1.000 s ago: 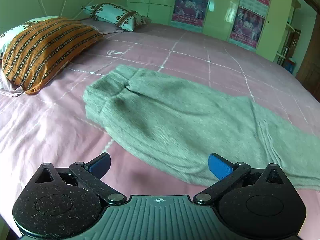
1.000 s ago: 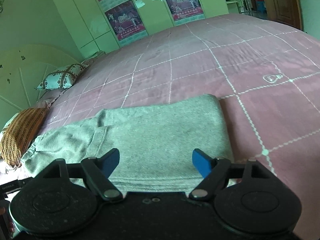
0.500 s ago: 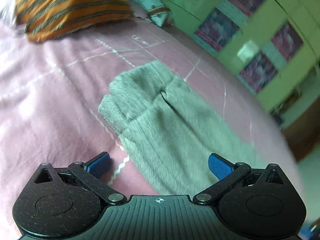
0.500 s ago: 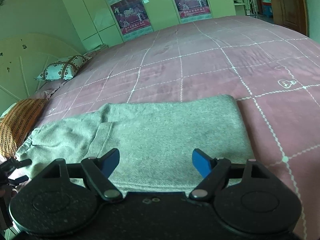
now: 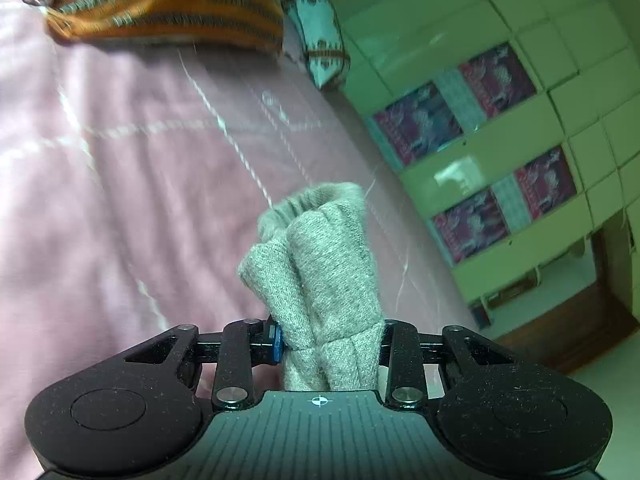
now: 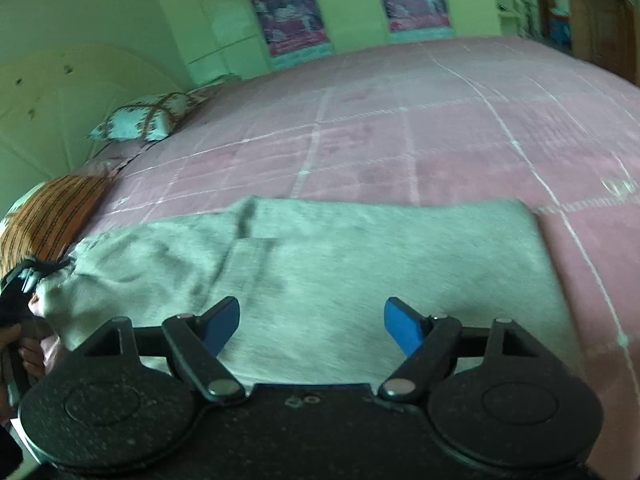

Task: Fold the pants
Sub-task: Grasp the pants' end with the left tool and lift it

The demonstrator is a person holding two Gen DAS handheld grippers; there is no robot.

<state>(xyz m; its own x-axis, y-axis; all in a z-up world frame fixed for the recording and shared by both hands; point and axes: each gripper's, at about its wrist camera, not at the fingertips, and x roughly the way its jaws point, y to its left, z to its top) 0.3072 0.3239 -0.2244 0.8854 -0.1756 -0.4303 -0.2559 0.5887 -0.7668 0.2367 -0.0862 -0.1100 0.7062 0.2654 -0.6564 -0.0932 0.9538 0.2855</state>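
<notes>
Grey knit pants [image 6: 360, 264] lie lengthwise across the pink bedspread [image 6: 400, 140], folded flat at the right end. In the left wrist view the gathered elastic end of the pants [image 5: 320, 264] stands bunched between the jaws of my left gripper [image 5: 330, 340], which are closing and pinch the cloth. That gripper also shows small at the left edge of the right wrist view, left gripper [image 6: 24, 280], at the pants' left end with a hand [image 6: 24, 344] behind it. My right gripper [image 6: 312, 320] hovers open over the near edge of the pants, nothing between its blue pads.
An orange striped pillow [image 5: 160, 0] and a pale patterned pillow [image 5: 320, 48] lie at the head of the bed. Green cupboards with posters [image 5: 480, 120] stand beyond the far side. A wooden door [image 6: 600, 20] is at the right.
The left gripper has rolled, dropped to the gathered end of the pants and closed on it, bunching the cloth. The right gripper has drifted a little along the pants and stays open.
</notes>
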